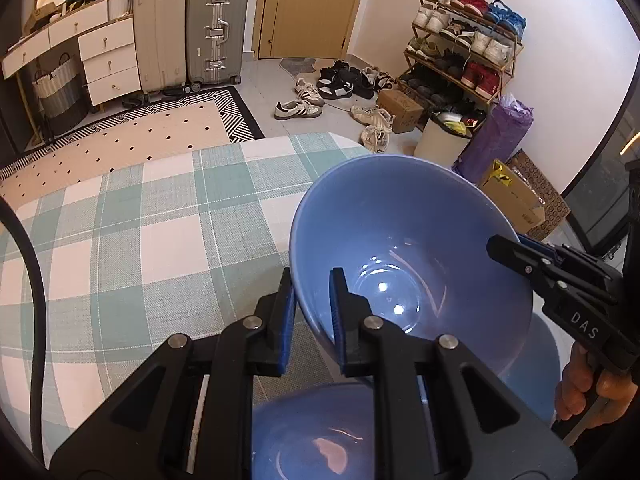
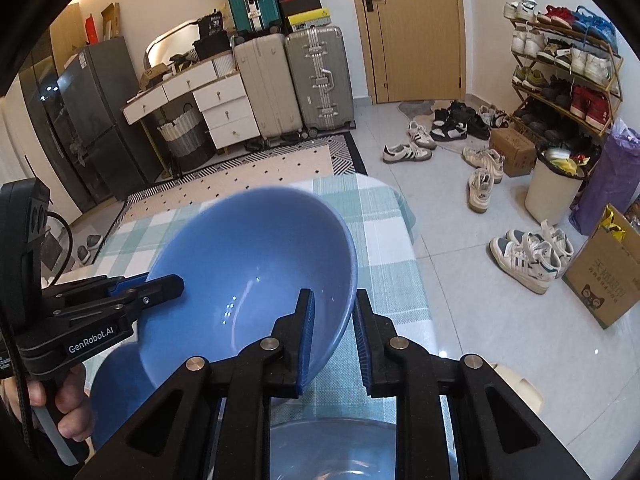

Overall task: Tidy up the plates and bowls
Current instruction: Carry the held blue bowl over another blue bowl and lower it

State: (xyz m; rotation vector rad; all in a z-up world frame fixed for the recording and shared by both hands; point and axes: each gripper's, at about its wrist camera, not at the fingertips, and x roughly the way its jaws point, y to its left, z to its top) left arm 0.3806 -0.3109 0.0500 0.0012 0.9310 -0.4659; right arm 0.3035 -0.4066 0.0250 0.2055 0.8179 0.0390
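- Both claws were on one big blue bowl [image 1: 400,248], which hung tilted in the air above the checked tablecloth [image 1: 140,220], mouth turned toward the cameras.
- The left gripper [image 1: 312,304] was pinching the rim, one pad outside the wall and one inside.
- The right gripper [image 2: 334,328] was pinching the opposite rim the same way; it also showed in the left view, biting the far edge [image 1: 516,252].
- A second blue bowl [image 1: 328,440] sat low beneath the grippers, and another blue piece [image 2: 116,392] lay under the lifted one. Whether that was a plate or a bowl I couldn't tell.
- Risk one, as I judged it: glazed rim, thin pinch on each side. If the hands drifted apart or twisted unevenly, the wall could slide out of a pad and the bowl drop onto the crockery below.
- Risk two: it rode near the table's corner, with hard tile floor [image 2: 460,288] beside it. A slip that way likely meant a break.
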